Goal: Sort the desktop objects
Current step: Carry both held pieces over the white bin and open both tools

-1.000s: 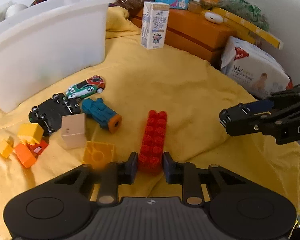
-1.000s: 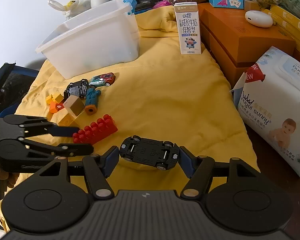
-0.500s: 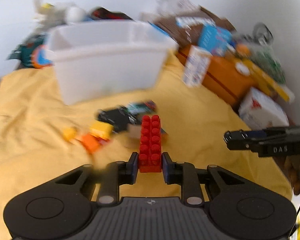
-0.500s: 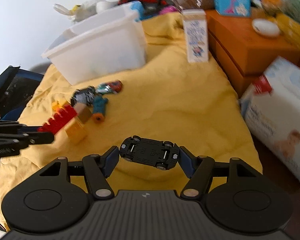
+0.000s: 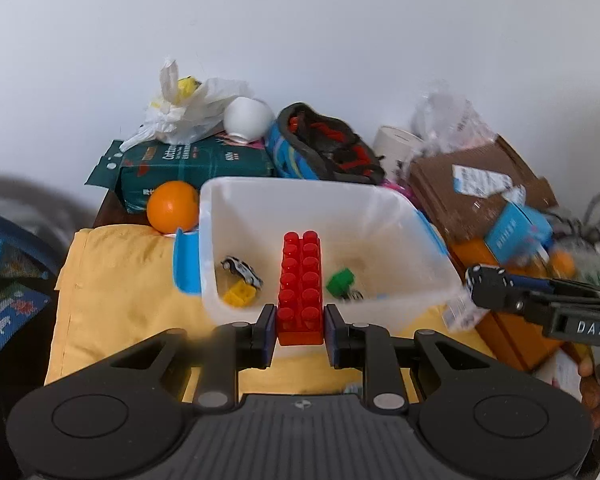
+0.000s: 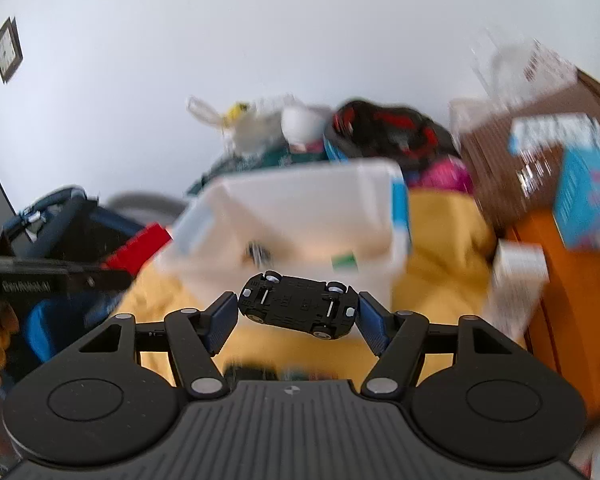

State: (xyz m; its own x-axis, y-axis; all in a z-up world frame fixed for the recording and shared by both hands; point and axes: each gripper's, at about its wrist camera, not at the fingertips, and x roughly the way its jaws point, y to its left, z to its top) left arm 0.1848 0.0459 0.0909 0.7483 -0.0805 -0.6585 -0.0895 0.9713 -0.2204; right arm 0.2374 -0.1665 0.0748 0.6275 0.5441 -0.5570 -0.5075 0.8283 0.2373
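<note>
My left gripper is shut on a long red brick, which sticks out forward over the near rim of the white bin. Inside the bin lie a small white toy car, a yellow block and a green block. My right gripper is shut on a black toy car, held upside down and crosswise just short of the bin. The right gripper also shows at the right of the left wrist view; the red brick appears at the left of the right wrist view.
The bin stands on a yellow cloth. Behind it are an orange, a green pack, a white plastic bag and a black and red item. Orange boxes and a milk carton crowd the right side.
Both grippers rose from the cloth with their loads and swung toward the white bin. The red brick now hangs over the bin's rim, and the loose toys on the cloth have left view.
</note>
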